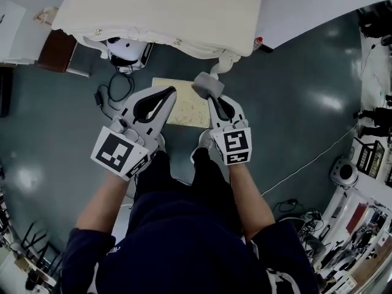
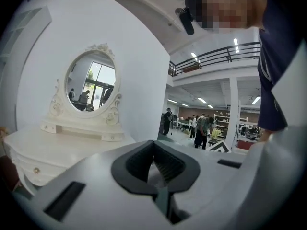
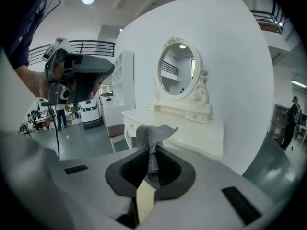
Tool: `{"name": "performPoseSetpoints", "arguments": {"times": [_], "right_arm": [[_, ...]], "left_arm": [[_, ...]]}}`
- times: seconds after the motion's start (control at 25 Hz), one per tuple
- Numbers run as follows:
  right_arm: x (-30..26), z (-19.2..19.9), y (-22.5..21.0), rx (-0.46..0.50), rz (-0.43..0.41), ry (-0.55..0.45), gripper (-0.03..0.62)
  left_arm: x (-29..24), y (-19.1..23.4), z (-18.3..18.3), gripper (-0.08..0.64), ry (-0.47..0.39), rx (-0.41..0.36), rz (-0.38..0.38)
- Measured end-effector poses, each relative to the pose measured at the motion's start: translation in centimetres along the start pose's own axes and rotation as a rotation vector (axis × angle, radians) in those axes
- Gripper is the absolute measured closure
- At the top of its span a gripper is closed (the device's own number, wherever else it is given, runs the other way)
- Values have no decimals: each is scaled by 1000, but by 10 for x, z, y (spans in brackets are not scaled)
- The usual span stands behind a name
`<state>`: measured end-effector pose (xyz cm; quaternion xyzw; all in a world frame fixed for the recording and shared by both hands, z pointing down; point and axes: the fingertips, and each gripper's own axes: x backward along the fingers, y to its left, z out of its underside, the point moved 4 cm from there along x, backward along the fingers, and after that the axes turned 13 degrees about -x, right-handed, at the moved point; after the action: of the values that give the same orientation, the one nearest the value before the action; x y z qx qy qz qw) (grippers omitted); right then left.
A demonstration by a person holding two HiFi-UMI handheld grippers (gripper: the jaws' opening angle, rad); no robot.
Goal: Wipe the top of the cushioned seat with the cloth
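The cushioned seat (image 1: 187,111) is a beige, speckled square on the floor in front of the person's legs, partly hidden by both grippers. My right gripper (image 1: 211,97) is held above its right edge and is shut on a grey cloth (image 1: 208,86). In the right gripper view, that cloth (image 3: 152,134) sticks up in a bunch from between the closed jaws of the right gripper (image 3: 152,151). My left gripper (image 1: 169,92) hovers over the seat's left part. Its jaws meet with nothing between them in the left gripper view (image 2: 153,145). Both gripper cameras look out level, so neither shows the seat.
A cream dressing table (image 1: 159,11) with an oval mirror (image 3: 176,76) stands just beyond the seat, against a white panel. A white wheeled machine (image 1: 127,49) and black cables (image 1: 107,92) lie under its left side. A brown stool (image 1: 57,51) is further left. Equipment clutters the right edge.
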<state>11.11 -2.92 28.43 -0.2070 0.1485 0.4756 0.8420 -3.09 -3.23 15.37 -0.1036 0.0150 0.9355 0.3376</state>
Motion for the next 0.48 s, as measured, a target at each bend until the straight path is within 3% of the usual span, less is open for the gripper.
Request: {"name": "performPoseSetpoints", "arguments": {"times": [0.48], "right_arm": [[50,-128,42,92,4,-213,554]], "left_arm": [[25,13,-70,551,-98,-61,3]]}}
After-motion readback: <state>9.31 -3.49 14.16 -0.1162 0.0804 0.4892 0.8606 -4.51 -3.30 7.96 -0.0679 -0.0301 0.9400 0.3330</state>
